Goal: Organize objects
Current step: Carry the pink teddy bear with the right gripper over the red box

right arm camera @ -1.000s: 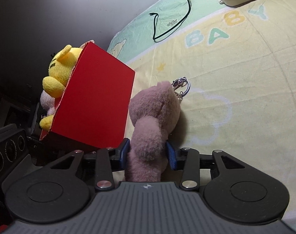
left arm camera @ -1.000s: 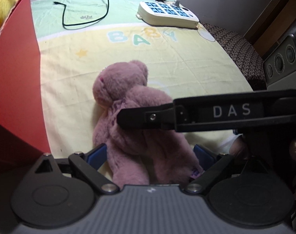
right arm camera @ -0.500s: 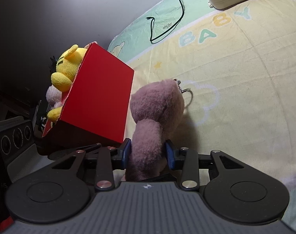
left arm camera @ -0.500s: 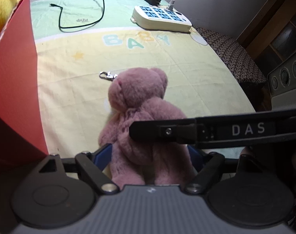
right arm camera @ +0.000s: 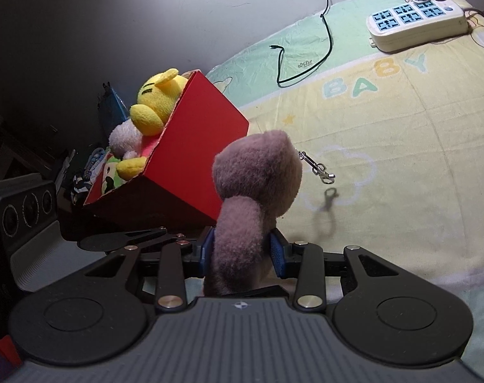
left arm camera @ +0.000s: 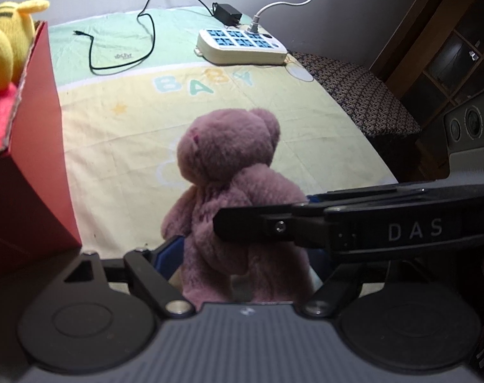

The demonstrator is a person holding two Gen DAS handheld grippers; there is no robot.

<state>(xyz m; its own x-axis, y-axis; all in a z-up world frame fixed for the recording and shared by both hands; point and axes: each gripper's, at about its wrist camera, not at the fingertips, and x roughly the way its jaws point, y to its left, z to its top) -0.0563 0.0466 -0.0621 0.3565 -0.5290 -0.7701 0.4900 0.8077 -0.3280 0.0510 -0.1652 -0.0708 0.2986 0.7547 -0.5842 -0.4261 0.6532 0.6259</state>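
Note:
A mauve plush bear (left arm camera: 232,191) is held upright above the yellow baby blanket (left arm camera: 130,134). My left gripper (left arm camera: 242,265) is shut on its lower body. My right gripper (right arm camera: 242,252) is shut on the bear (right arm camera: 254,178) from the side; its black arm marked DAS (left arm camera: 385,229) crosses the left wrist view. A metal keyring clip (right arm camera: 318,169) dangles from the bear's head. A red box (right arm camera: 191,146) stands to the left, holding a yellow plush (right arm camera: 155,102) and other soft toys.
A white power strip (left arm camera: 242,46) with a white cord and a black adapter (left arm camera: 227,11) lies at the blanket's far edge. A black cable (left arm camera: 120,41) loops beside it. A dark patterned cushion (left arm camera: 360,95) and a speaker (left arm camera: 472,127) sit on the right.
Both grippers have lifted the bear off the blanket; the keyring clip now hangs free. The red box and yellow plush show more fully.

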